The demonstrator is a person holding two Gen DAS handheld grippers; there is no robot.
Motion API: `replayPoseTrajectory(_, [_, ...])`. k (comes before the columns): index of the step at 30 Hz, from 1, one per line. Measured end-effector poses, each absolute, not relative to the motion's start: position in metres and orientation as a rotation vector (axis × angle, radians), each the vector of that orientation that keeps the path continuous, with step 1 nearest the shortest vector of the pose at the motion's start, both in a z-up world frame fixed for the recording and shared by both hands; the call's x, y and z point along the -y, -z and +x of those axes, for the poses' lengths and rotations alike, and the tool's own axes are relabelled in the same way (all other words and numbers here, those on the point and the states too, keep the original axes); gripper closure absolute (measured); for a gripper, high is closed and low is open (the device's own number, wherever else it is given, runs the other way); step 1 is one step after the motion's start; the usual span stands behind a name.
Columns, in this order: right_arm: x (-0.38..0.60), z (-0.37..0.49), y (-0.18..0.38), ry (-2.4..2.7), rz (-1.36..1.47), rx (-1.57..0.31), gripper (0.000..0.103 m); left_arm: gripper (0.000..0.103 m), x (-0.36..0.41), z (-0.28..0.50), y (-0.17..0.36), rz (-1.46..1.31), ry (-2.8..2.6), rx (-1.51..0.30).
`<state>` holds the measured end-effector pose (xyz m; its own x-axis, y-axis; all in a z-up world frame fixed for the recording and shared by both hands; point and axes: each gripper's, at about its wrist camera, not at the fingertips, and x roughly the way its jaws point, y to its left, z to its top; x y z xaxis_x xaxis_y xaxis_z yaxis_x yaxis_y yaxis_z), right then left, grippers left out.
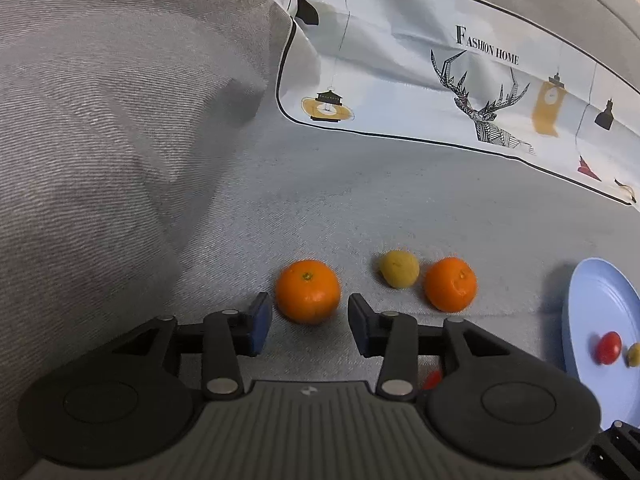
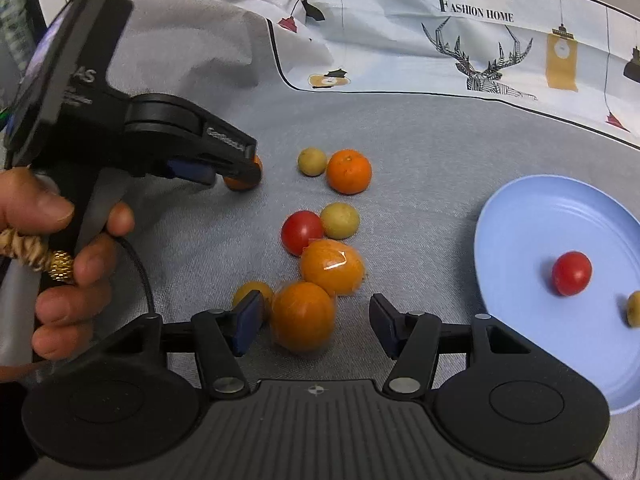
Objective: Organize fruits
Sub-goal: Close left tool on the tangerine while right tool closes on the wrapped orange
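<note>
My left gripper is open, its jaws on either side of an orange mandarin on the grey cloth. A yellow-green fruit and a second mandarin lie to its right. In the right wrist view my right gripper is open, with a plastic-wrapped orange between its fingers. Another wrapped orange, a red tomato, a small yellow-green fruit and a yellow fruit lie close by. The left gripper shows there over its mandarin.
A light blue plate on the right holds a red tomato and a yellow fruit; it also shows in the left wrist view. A printed white cloth lies behind. A grey cushion rises at left.
</note>
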<state>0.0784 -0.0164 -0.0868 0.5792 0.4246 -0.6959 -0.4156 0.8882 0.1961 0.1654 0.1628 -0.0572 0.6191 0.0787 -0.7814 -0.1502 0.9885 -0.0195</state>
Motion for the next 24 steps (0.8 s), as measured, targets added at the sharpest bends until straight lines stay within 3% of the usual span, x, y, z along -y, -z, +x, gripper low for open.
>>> replayPoseTrajectory(13, [0.0196,0.0801,0.0880,-0.513,0.018,-0.830,0.043,0.057,-0.1593,0.1747,0.0650,-0.079,-0.151,-0.915])
replayPoseTrajectory(18, [0.0209,0.0828,0.0914,-0.517,0.026,-0.856,0.062,0.062,-0.1582,0.1764,0.0671,-0.058,-0.159,-0.921])
replayPoseTrajectory(24, [0.0210,0.0797,0.0890,-0.518,0.015,-0.831,0.064,0.063,-0.1595,0.1767,0.0660,-0.070,-0.156,-0.915])
